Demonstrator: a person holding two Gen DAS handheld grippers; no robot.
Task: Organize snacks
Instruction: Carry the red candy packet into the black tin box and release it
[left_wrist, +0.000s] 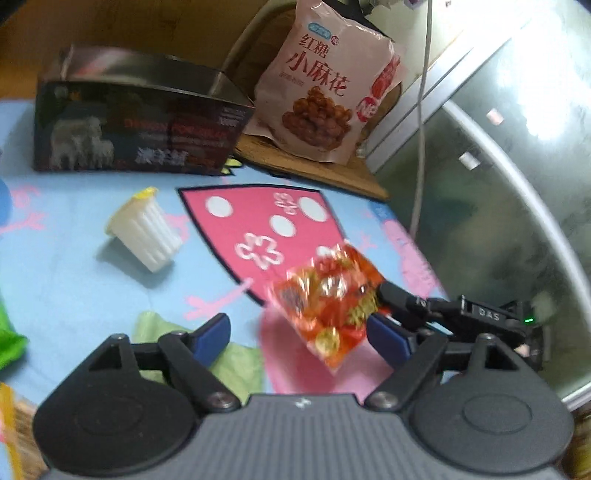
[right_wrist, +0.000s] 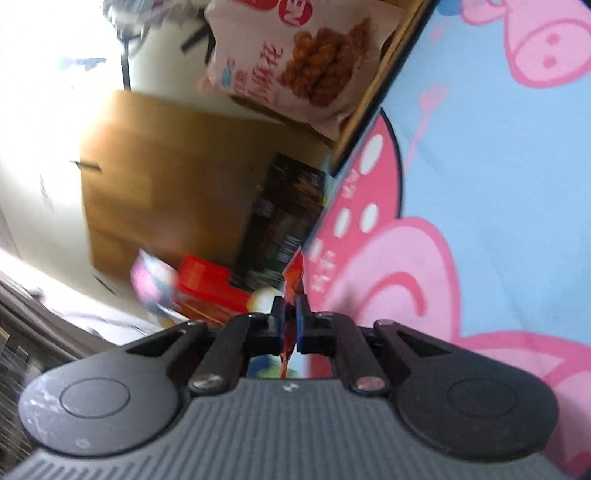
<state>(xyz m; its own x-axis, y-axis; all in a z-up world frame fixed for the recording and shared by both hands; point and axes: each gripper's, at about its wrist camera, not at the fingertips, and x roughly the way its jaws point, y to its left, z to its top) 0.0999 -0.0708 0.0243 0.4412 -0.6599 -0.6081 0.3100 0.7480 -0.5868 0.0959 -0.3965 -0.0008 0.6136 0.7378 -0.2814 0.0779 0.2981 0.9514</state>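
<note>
In the left wrist view an orange-red candy packet (left_wrist: 328, 299) hangs above the blue and pink cartoon cloth (left_wrist: 74, 280), pinched at its right edge by my right gripper (left_wrist: 380, 295). My left gripper (left_wrist: 299, 336) is open and empty, just below the packet. In the right wrist view my right gripper (right_wrist: 291, 314) is shut on the packet's thin edge (right_wrist: 293, 280). A white jelly cup (left_wrist: 146, 229) lies on its side to the left. A pink bag of fried dough twists (left_wrist: 325, 88) leans in a cardboard box at the back.
A dark carton (left_wrist: 136, 122) stands at the back left. Green wrappers (left_wrist: 236, 358) lie near my left fingers and another green one (left_wrist: 9, 339) at the left edge. A glass table edge (left_wrist: 517, 206) runs on the right. A red box (right_wrist: 210, 288) shows in the right wrist view.
</note>
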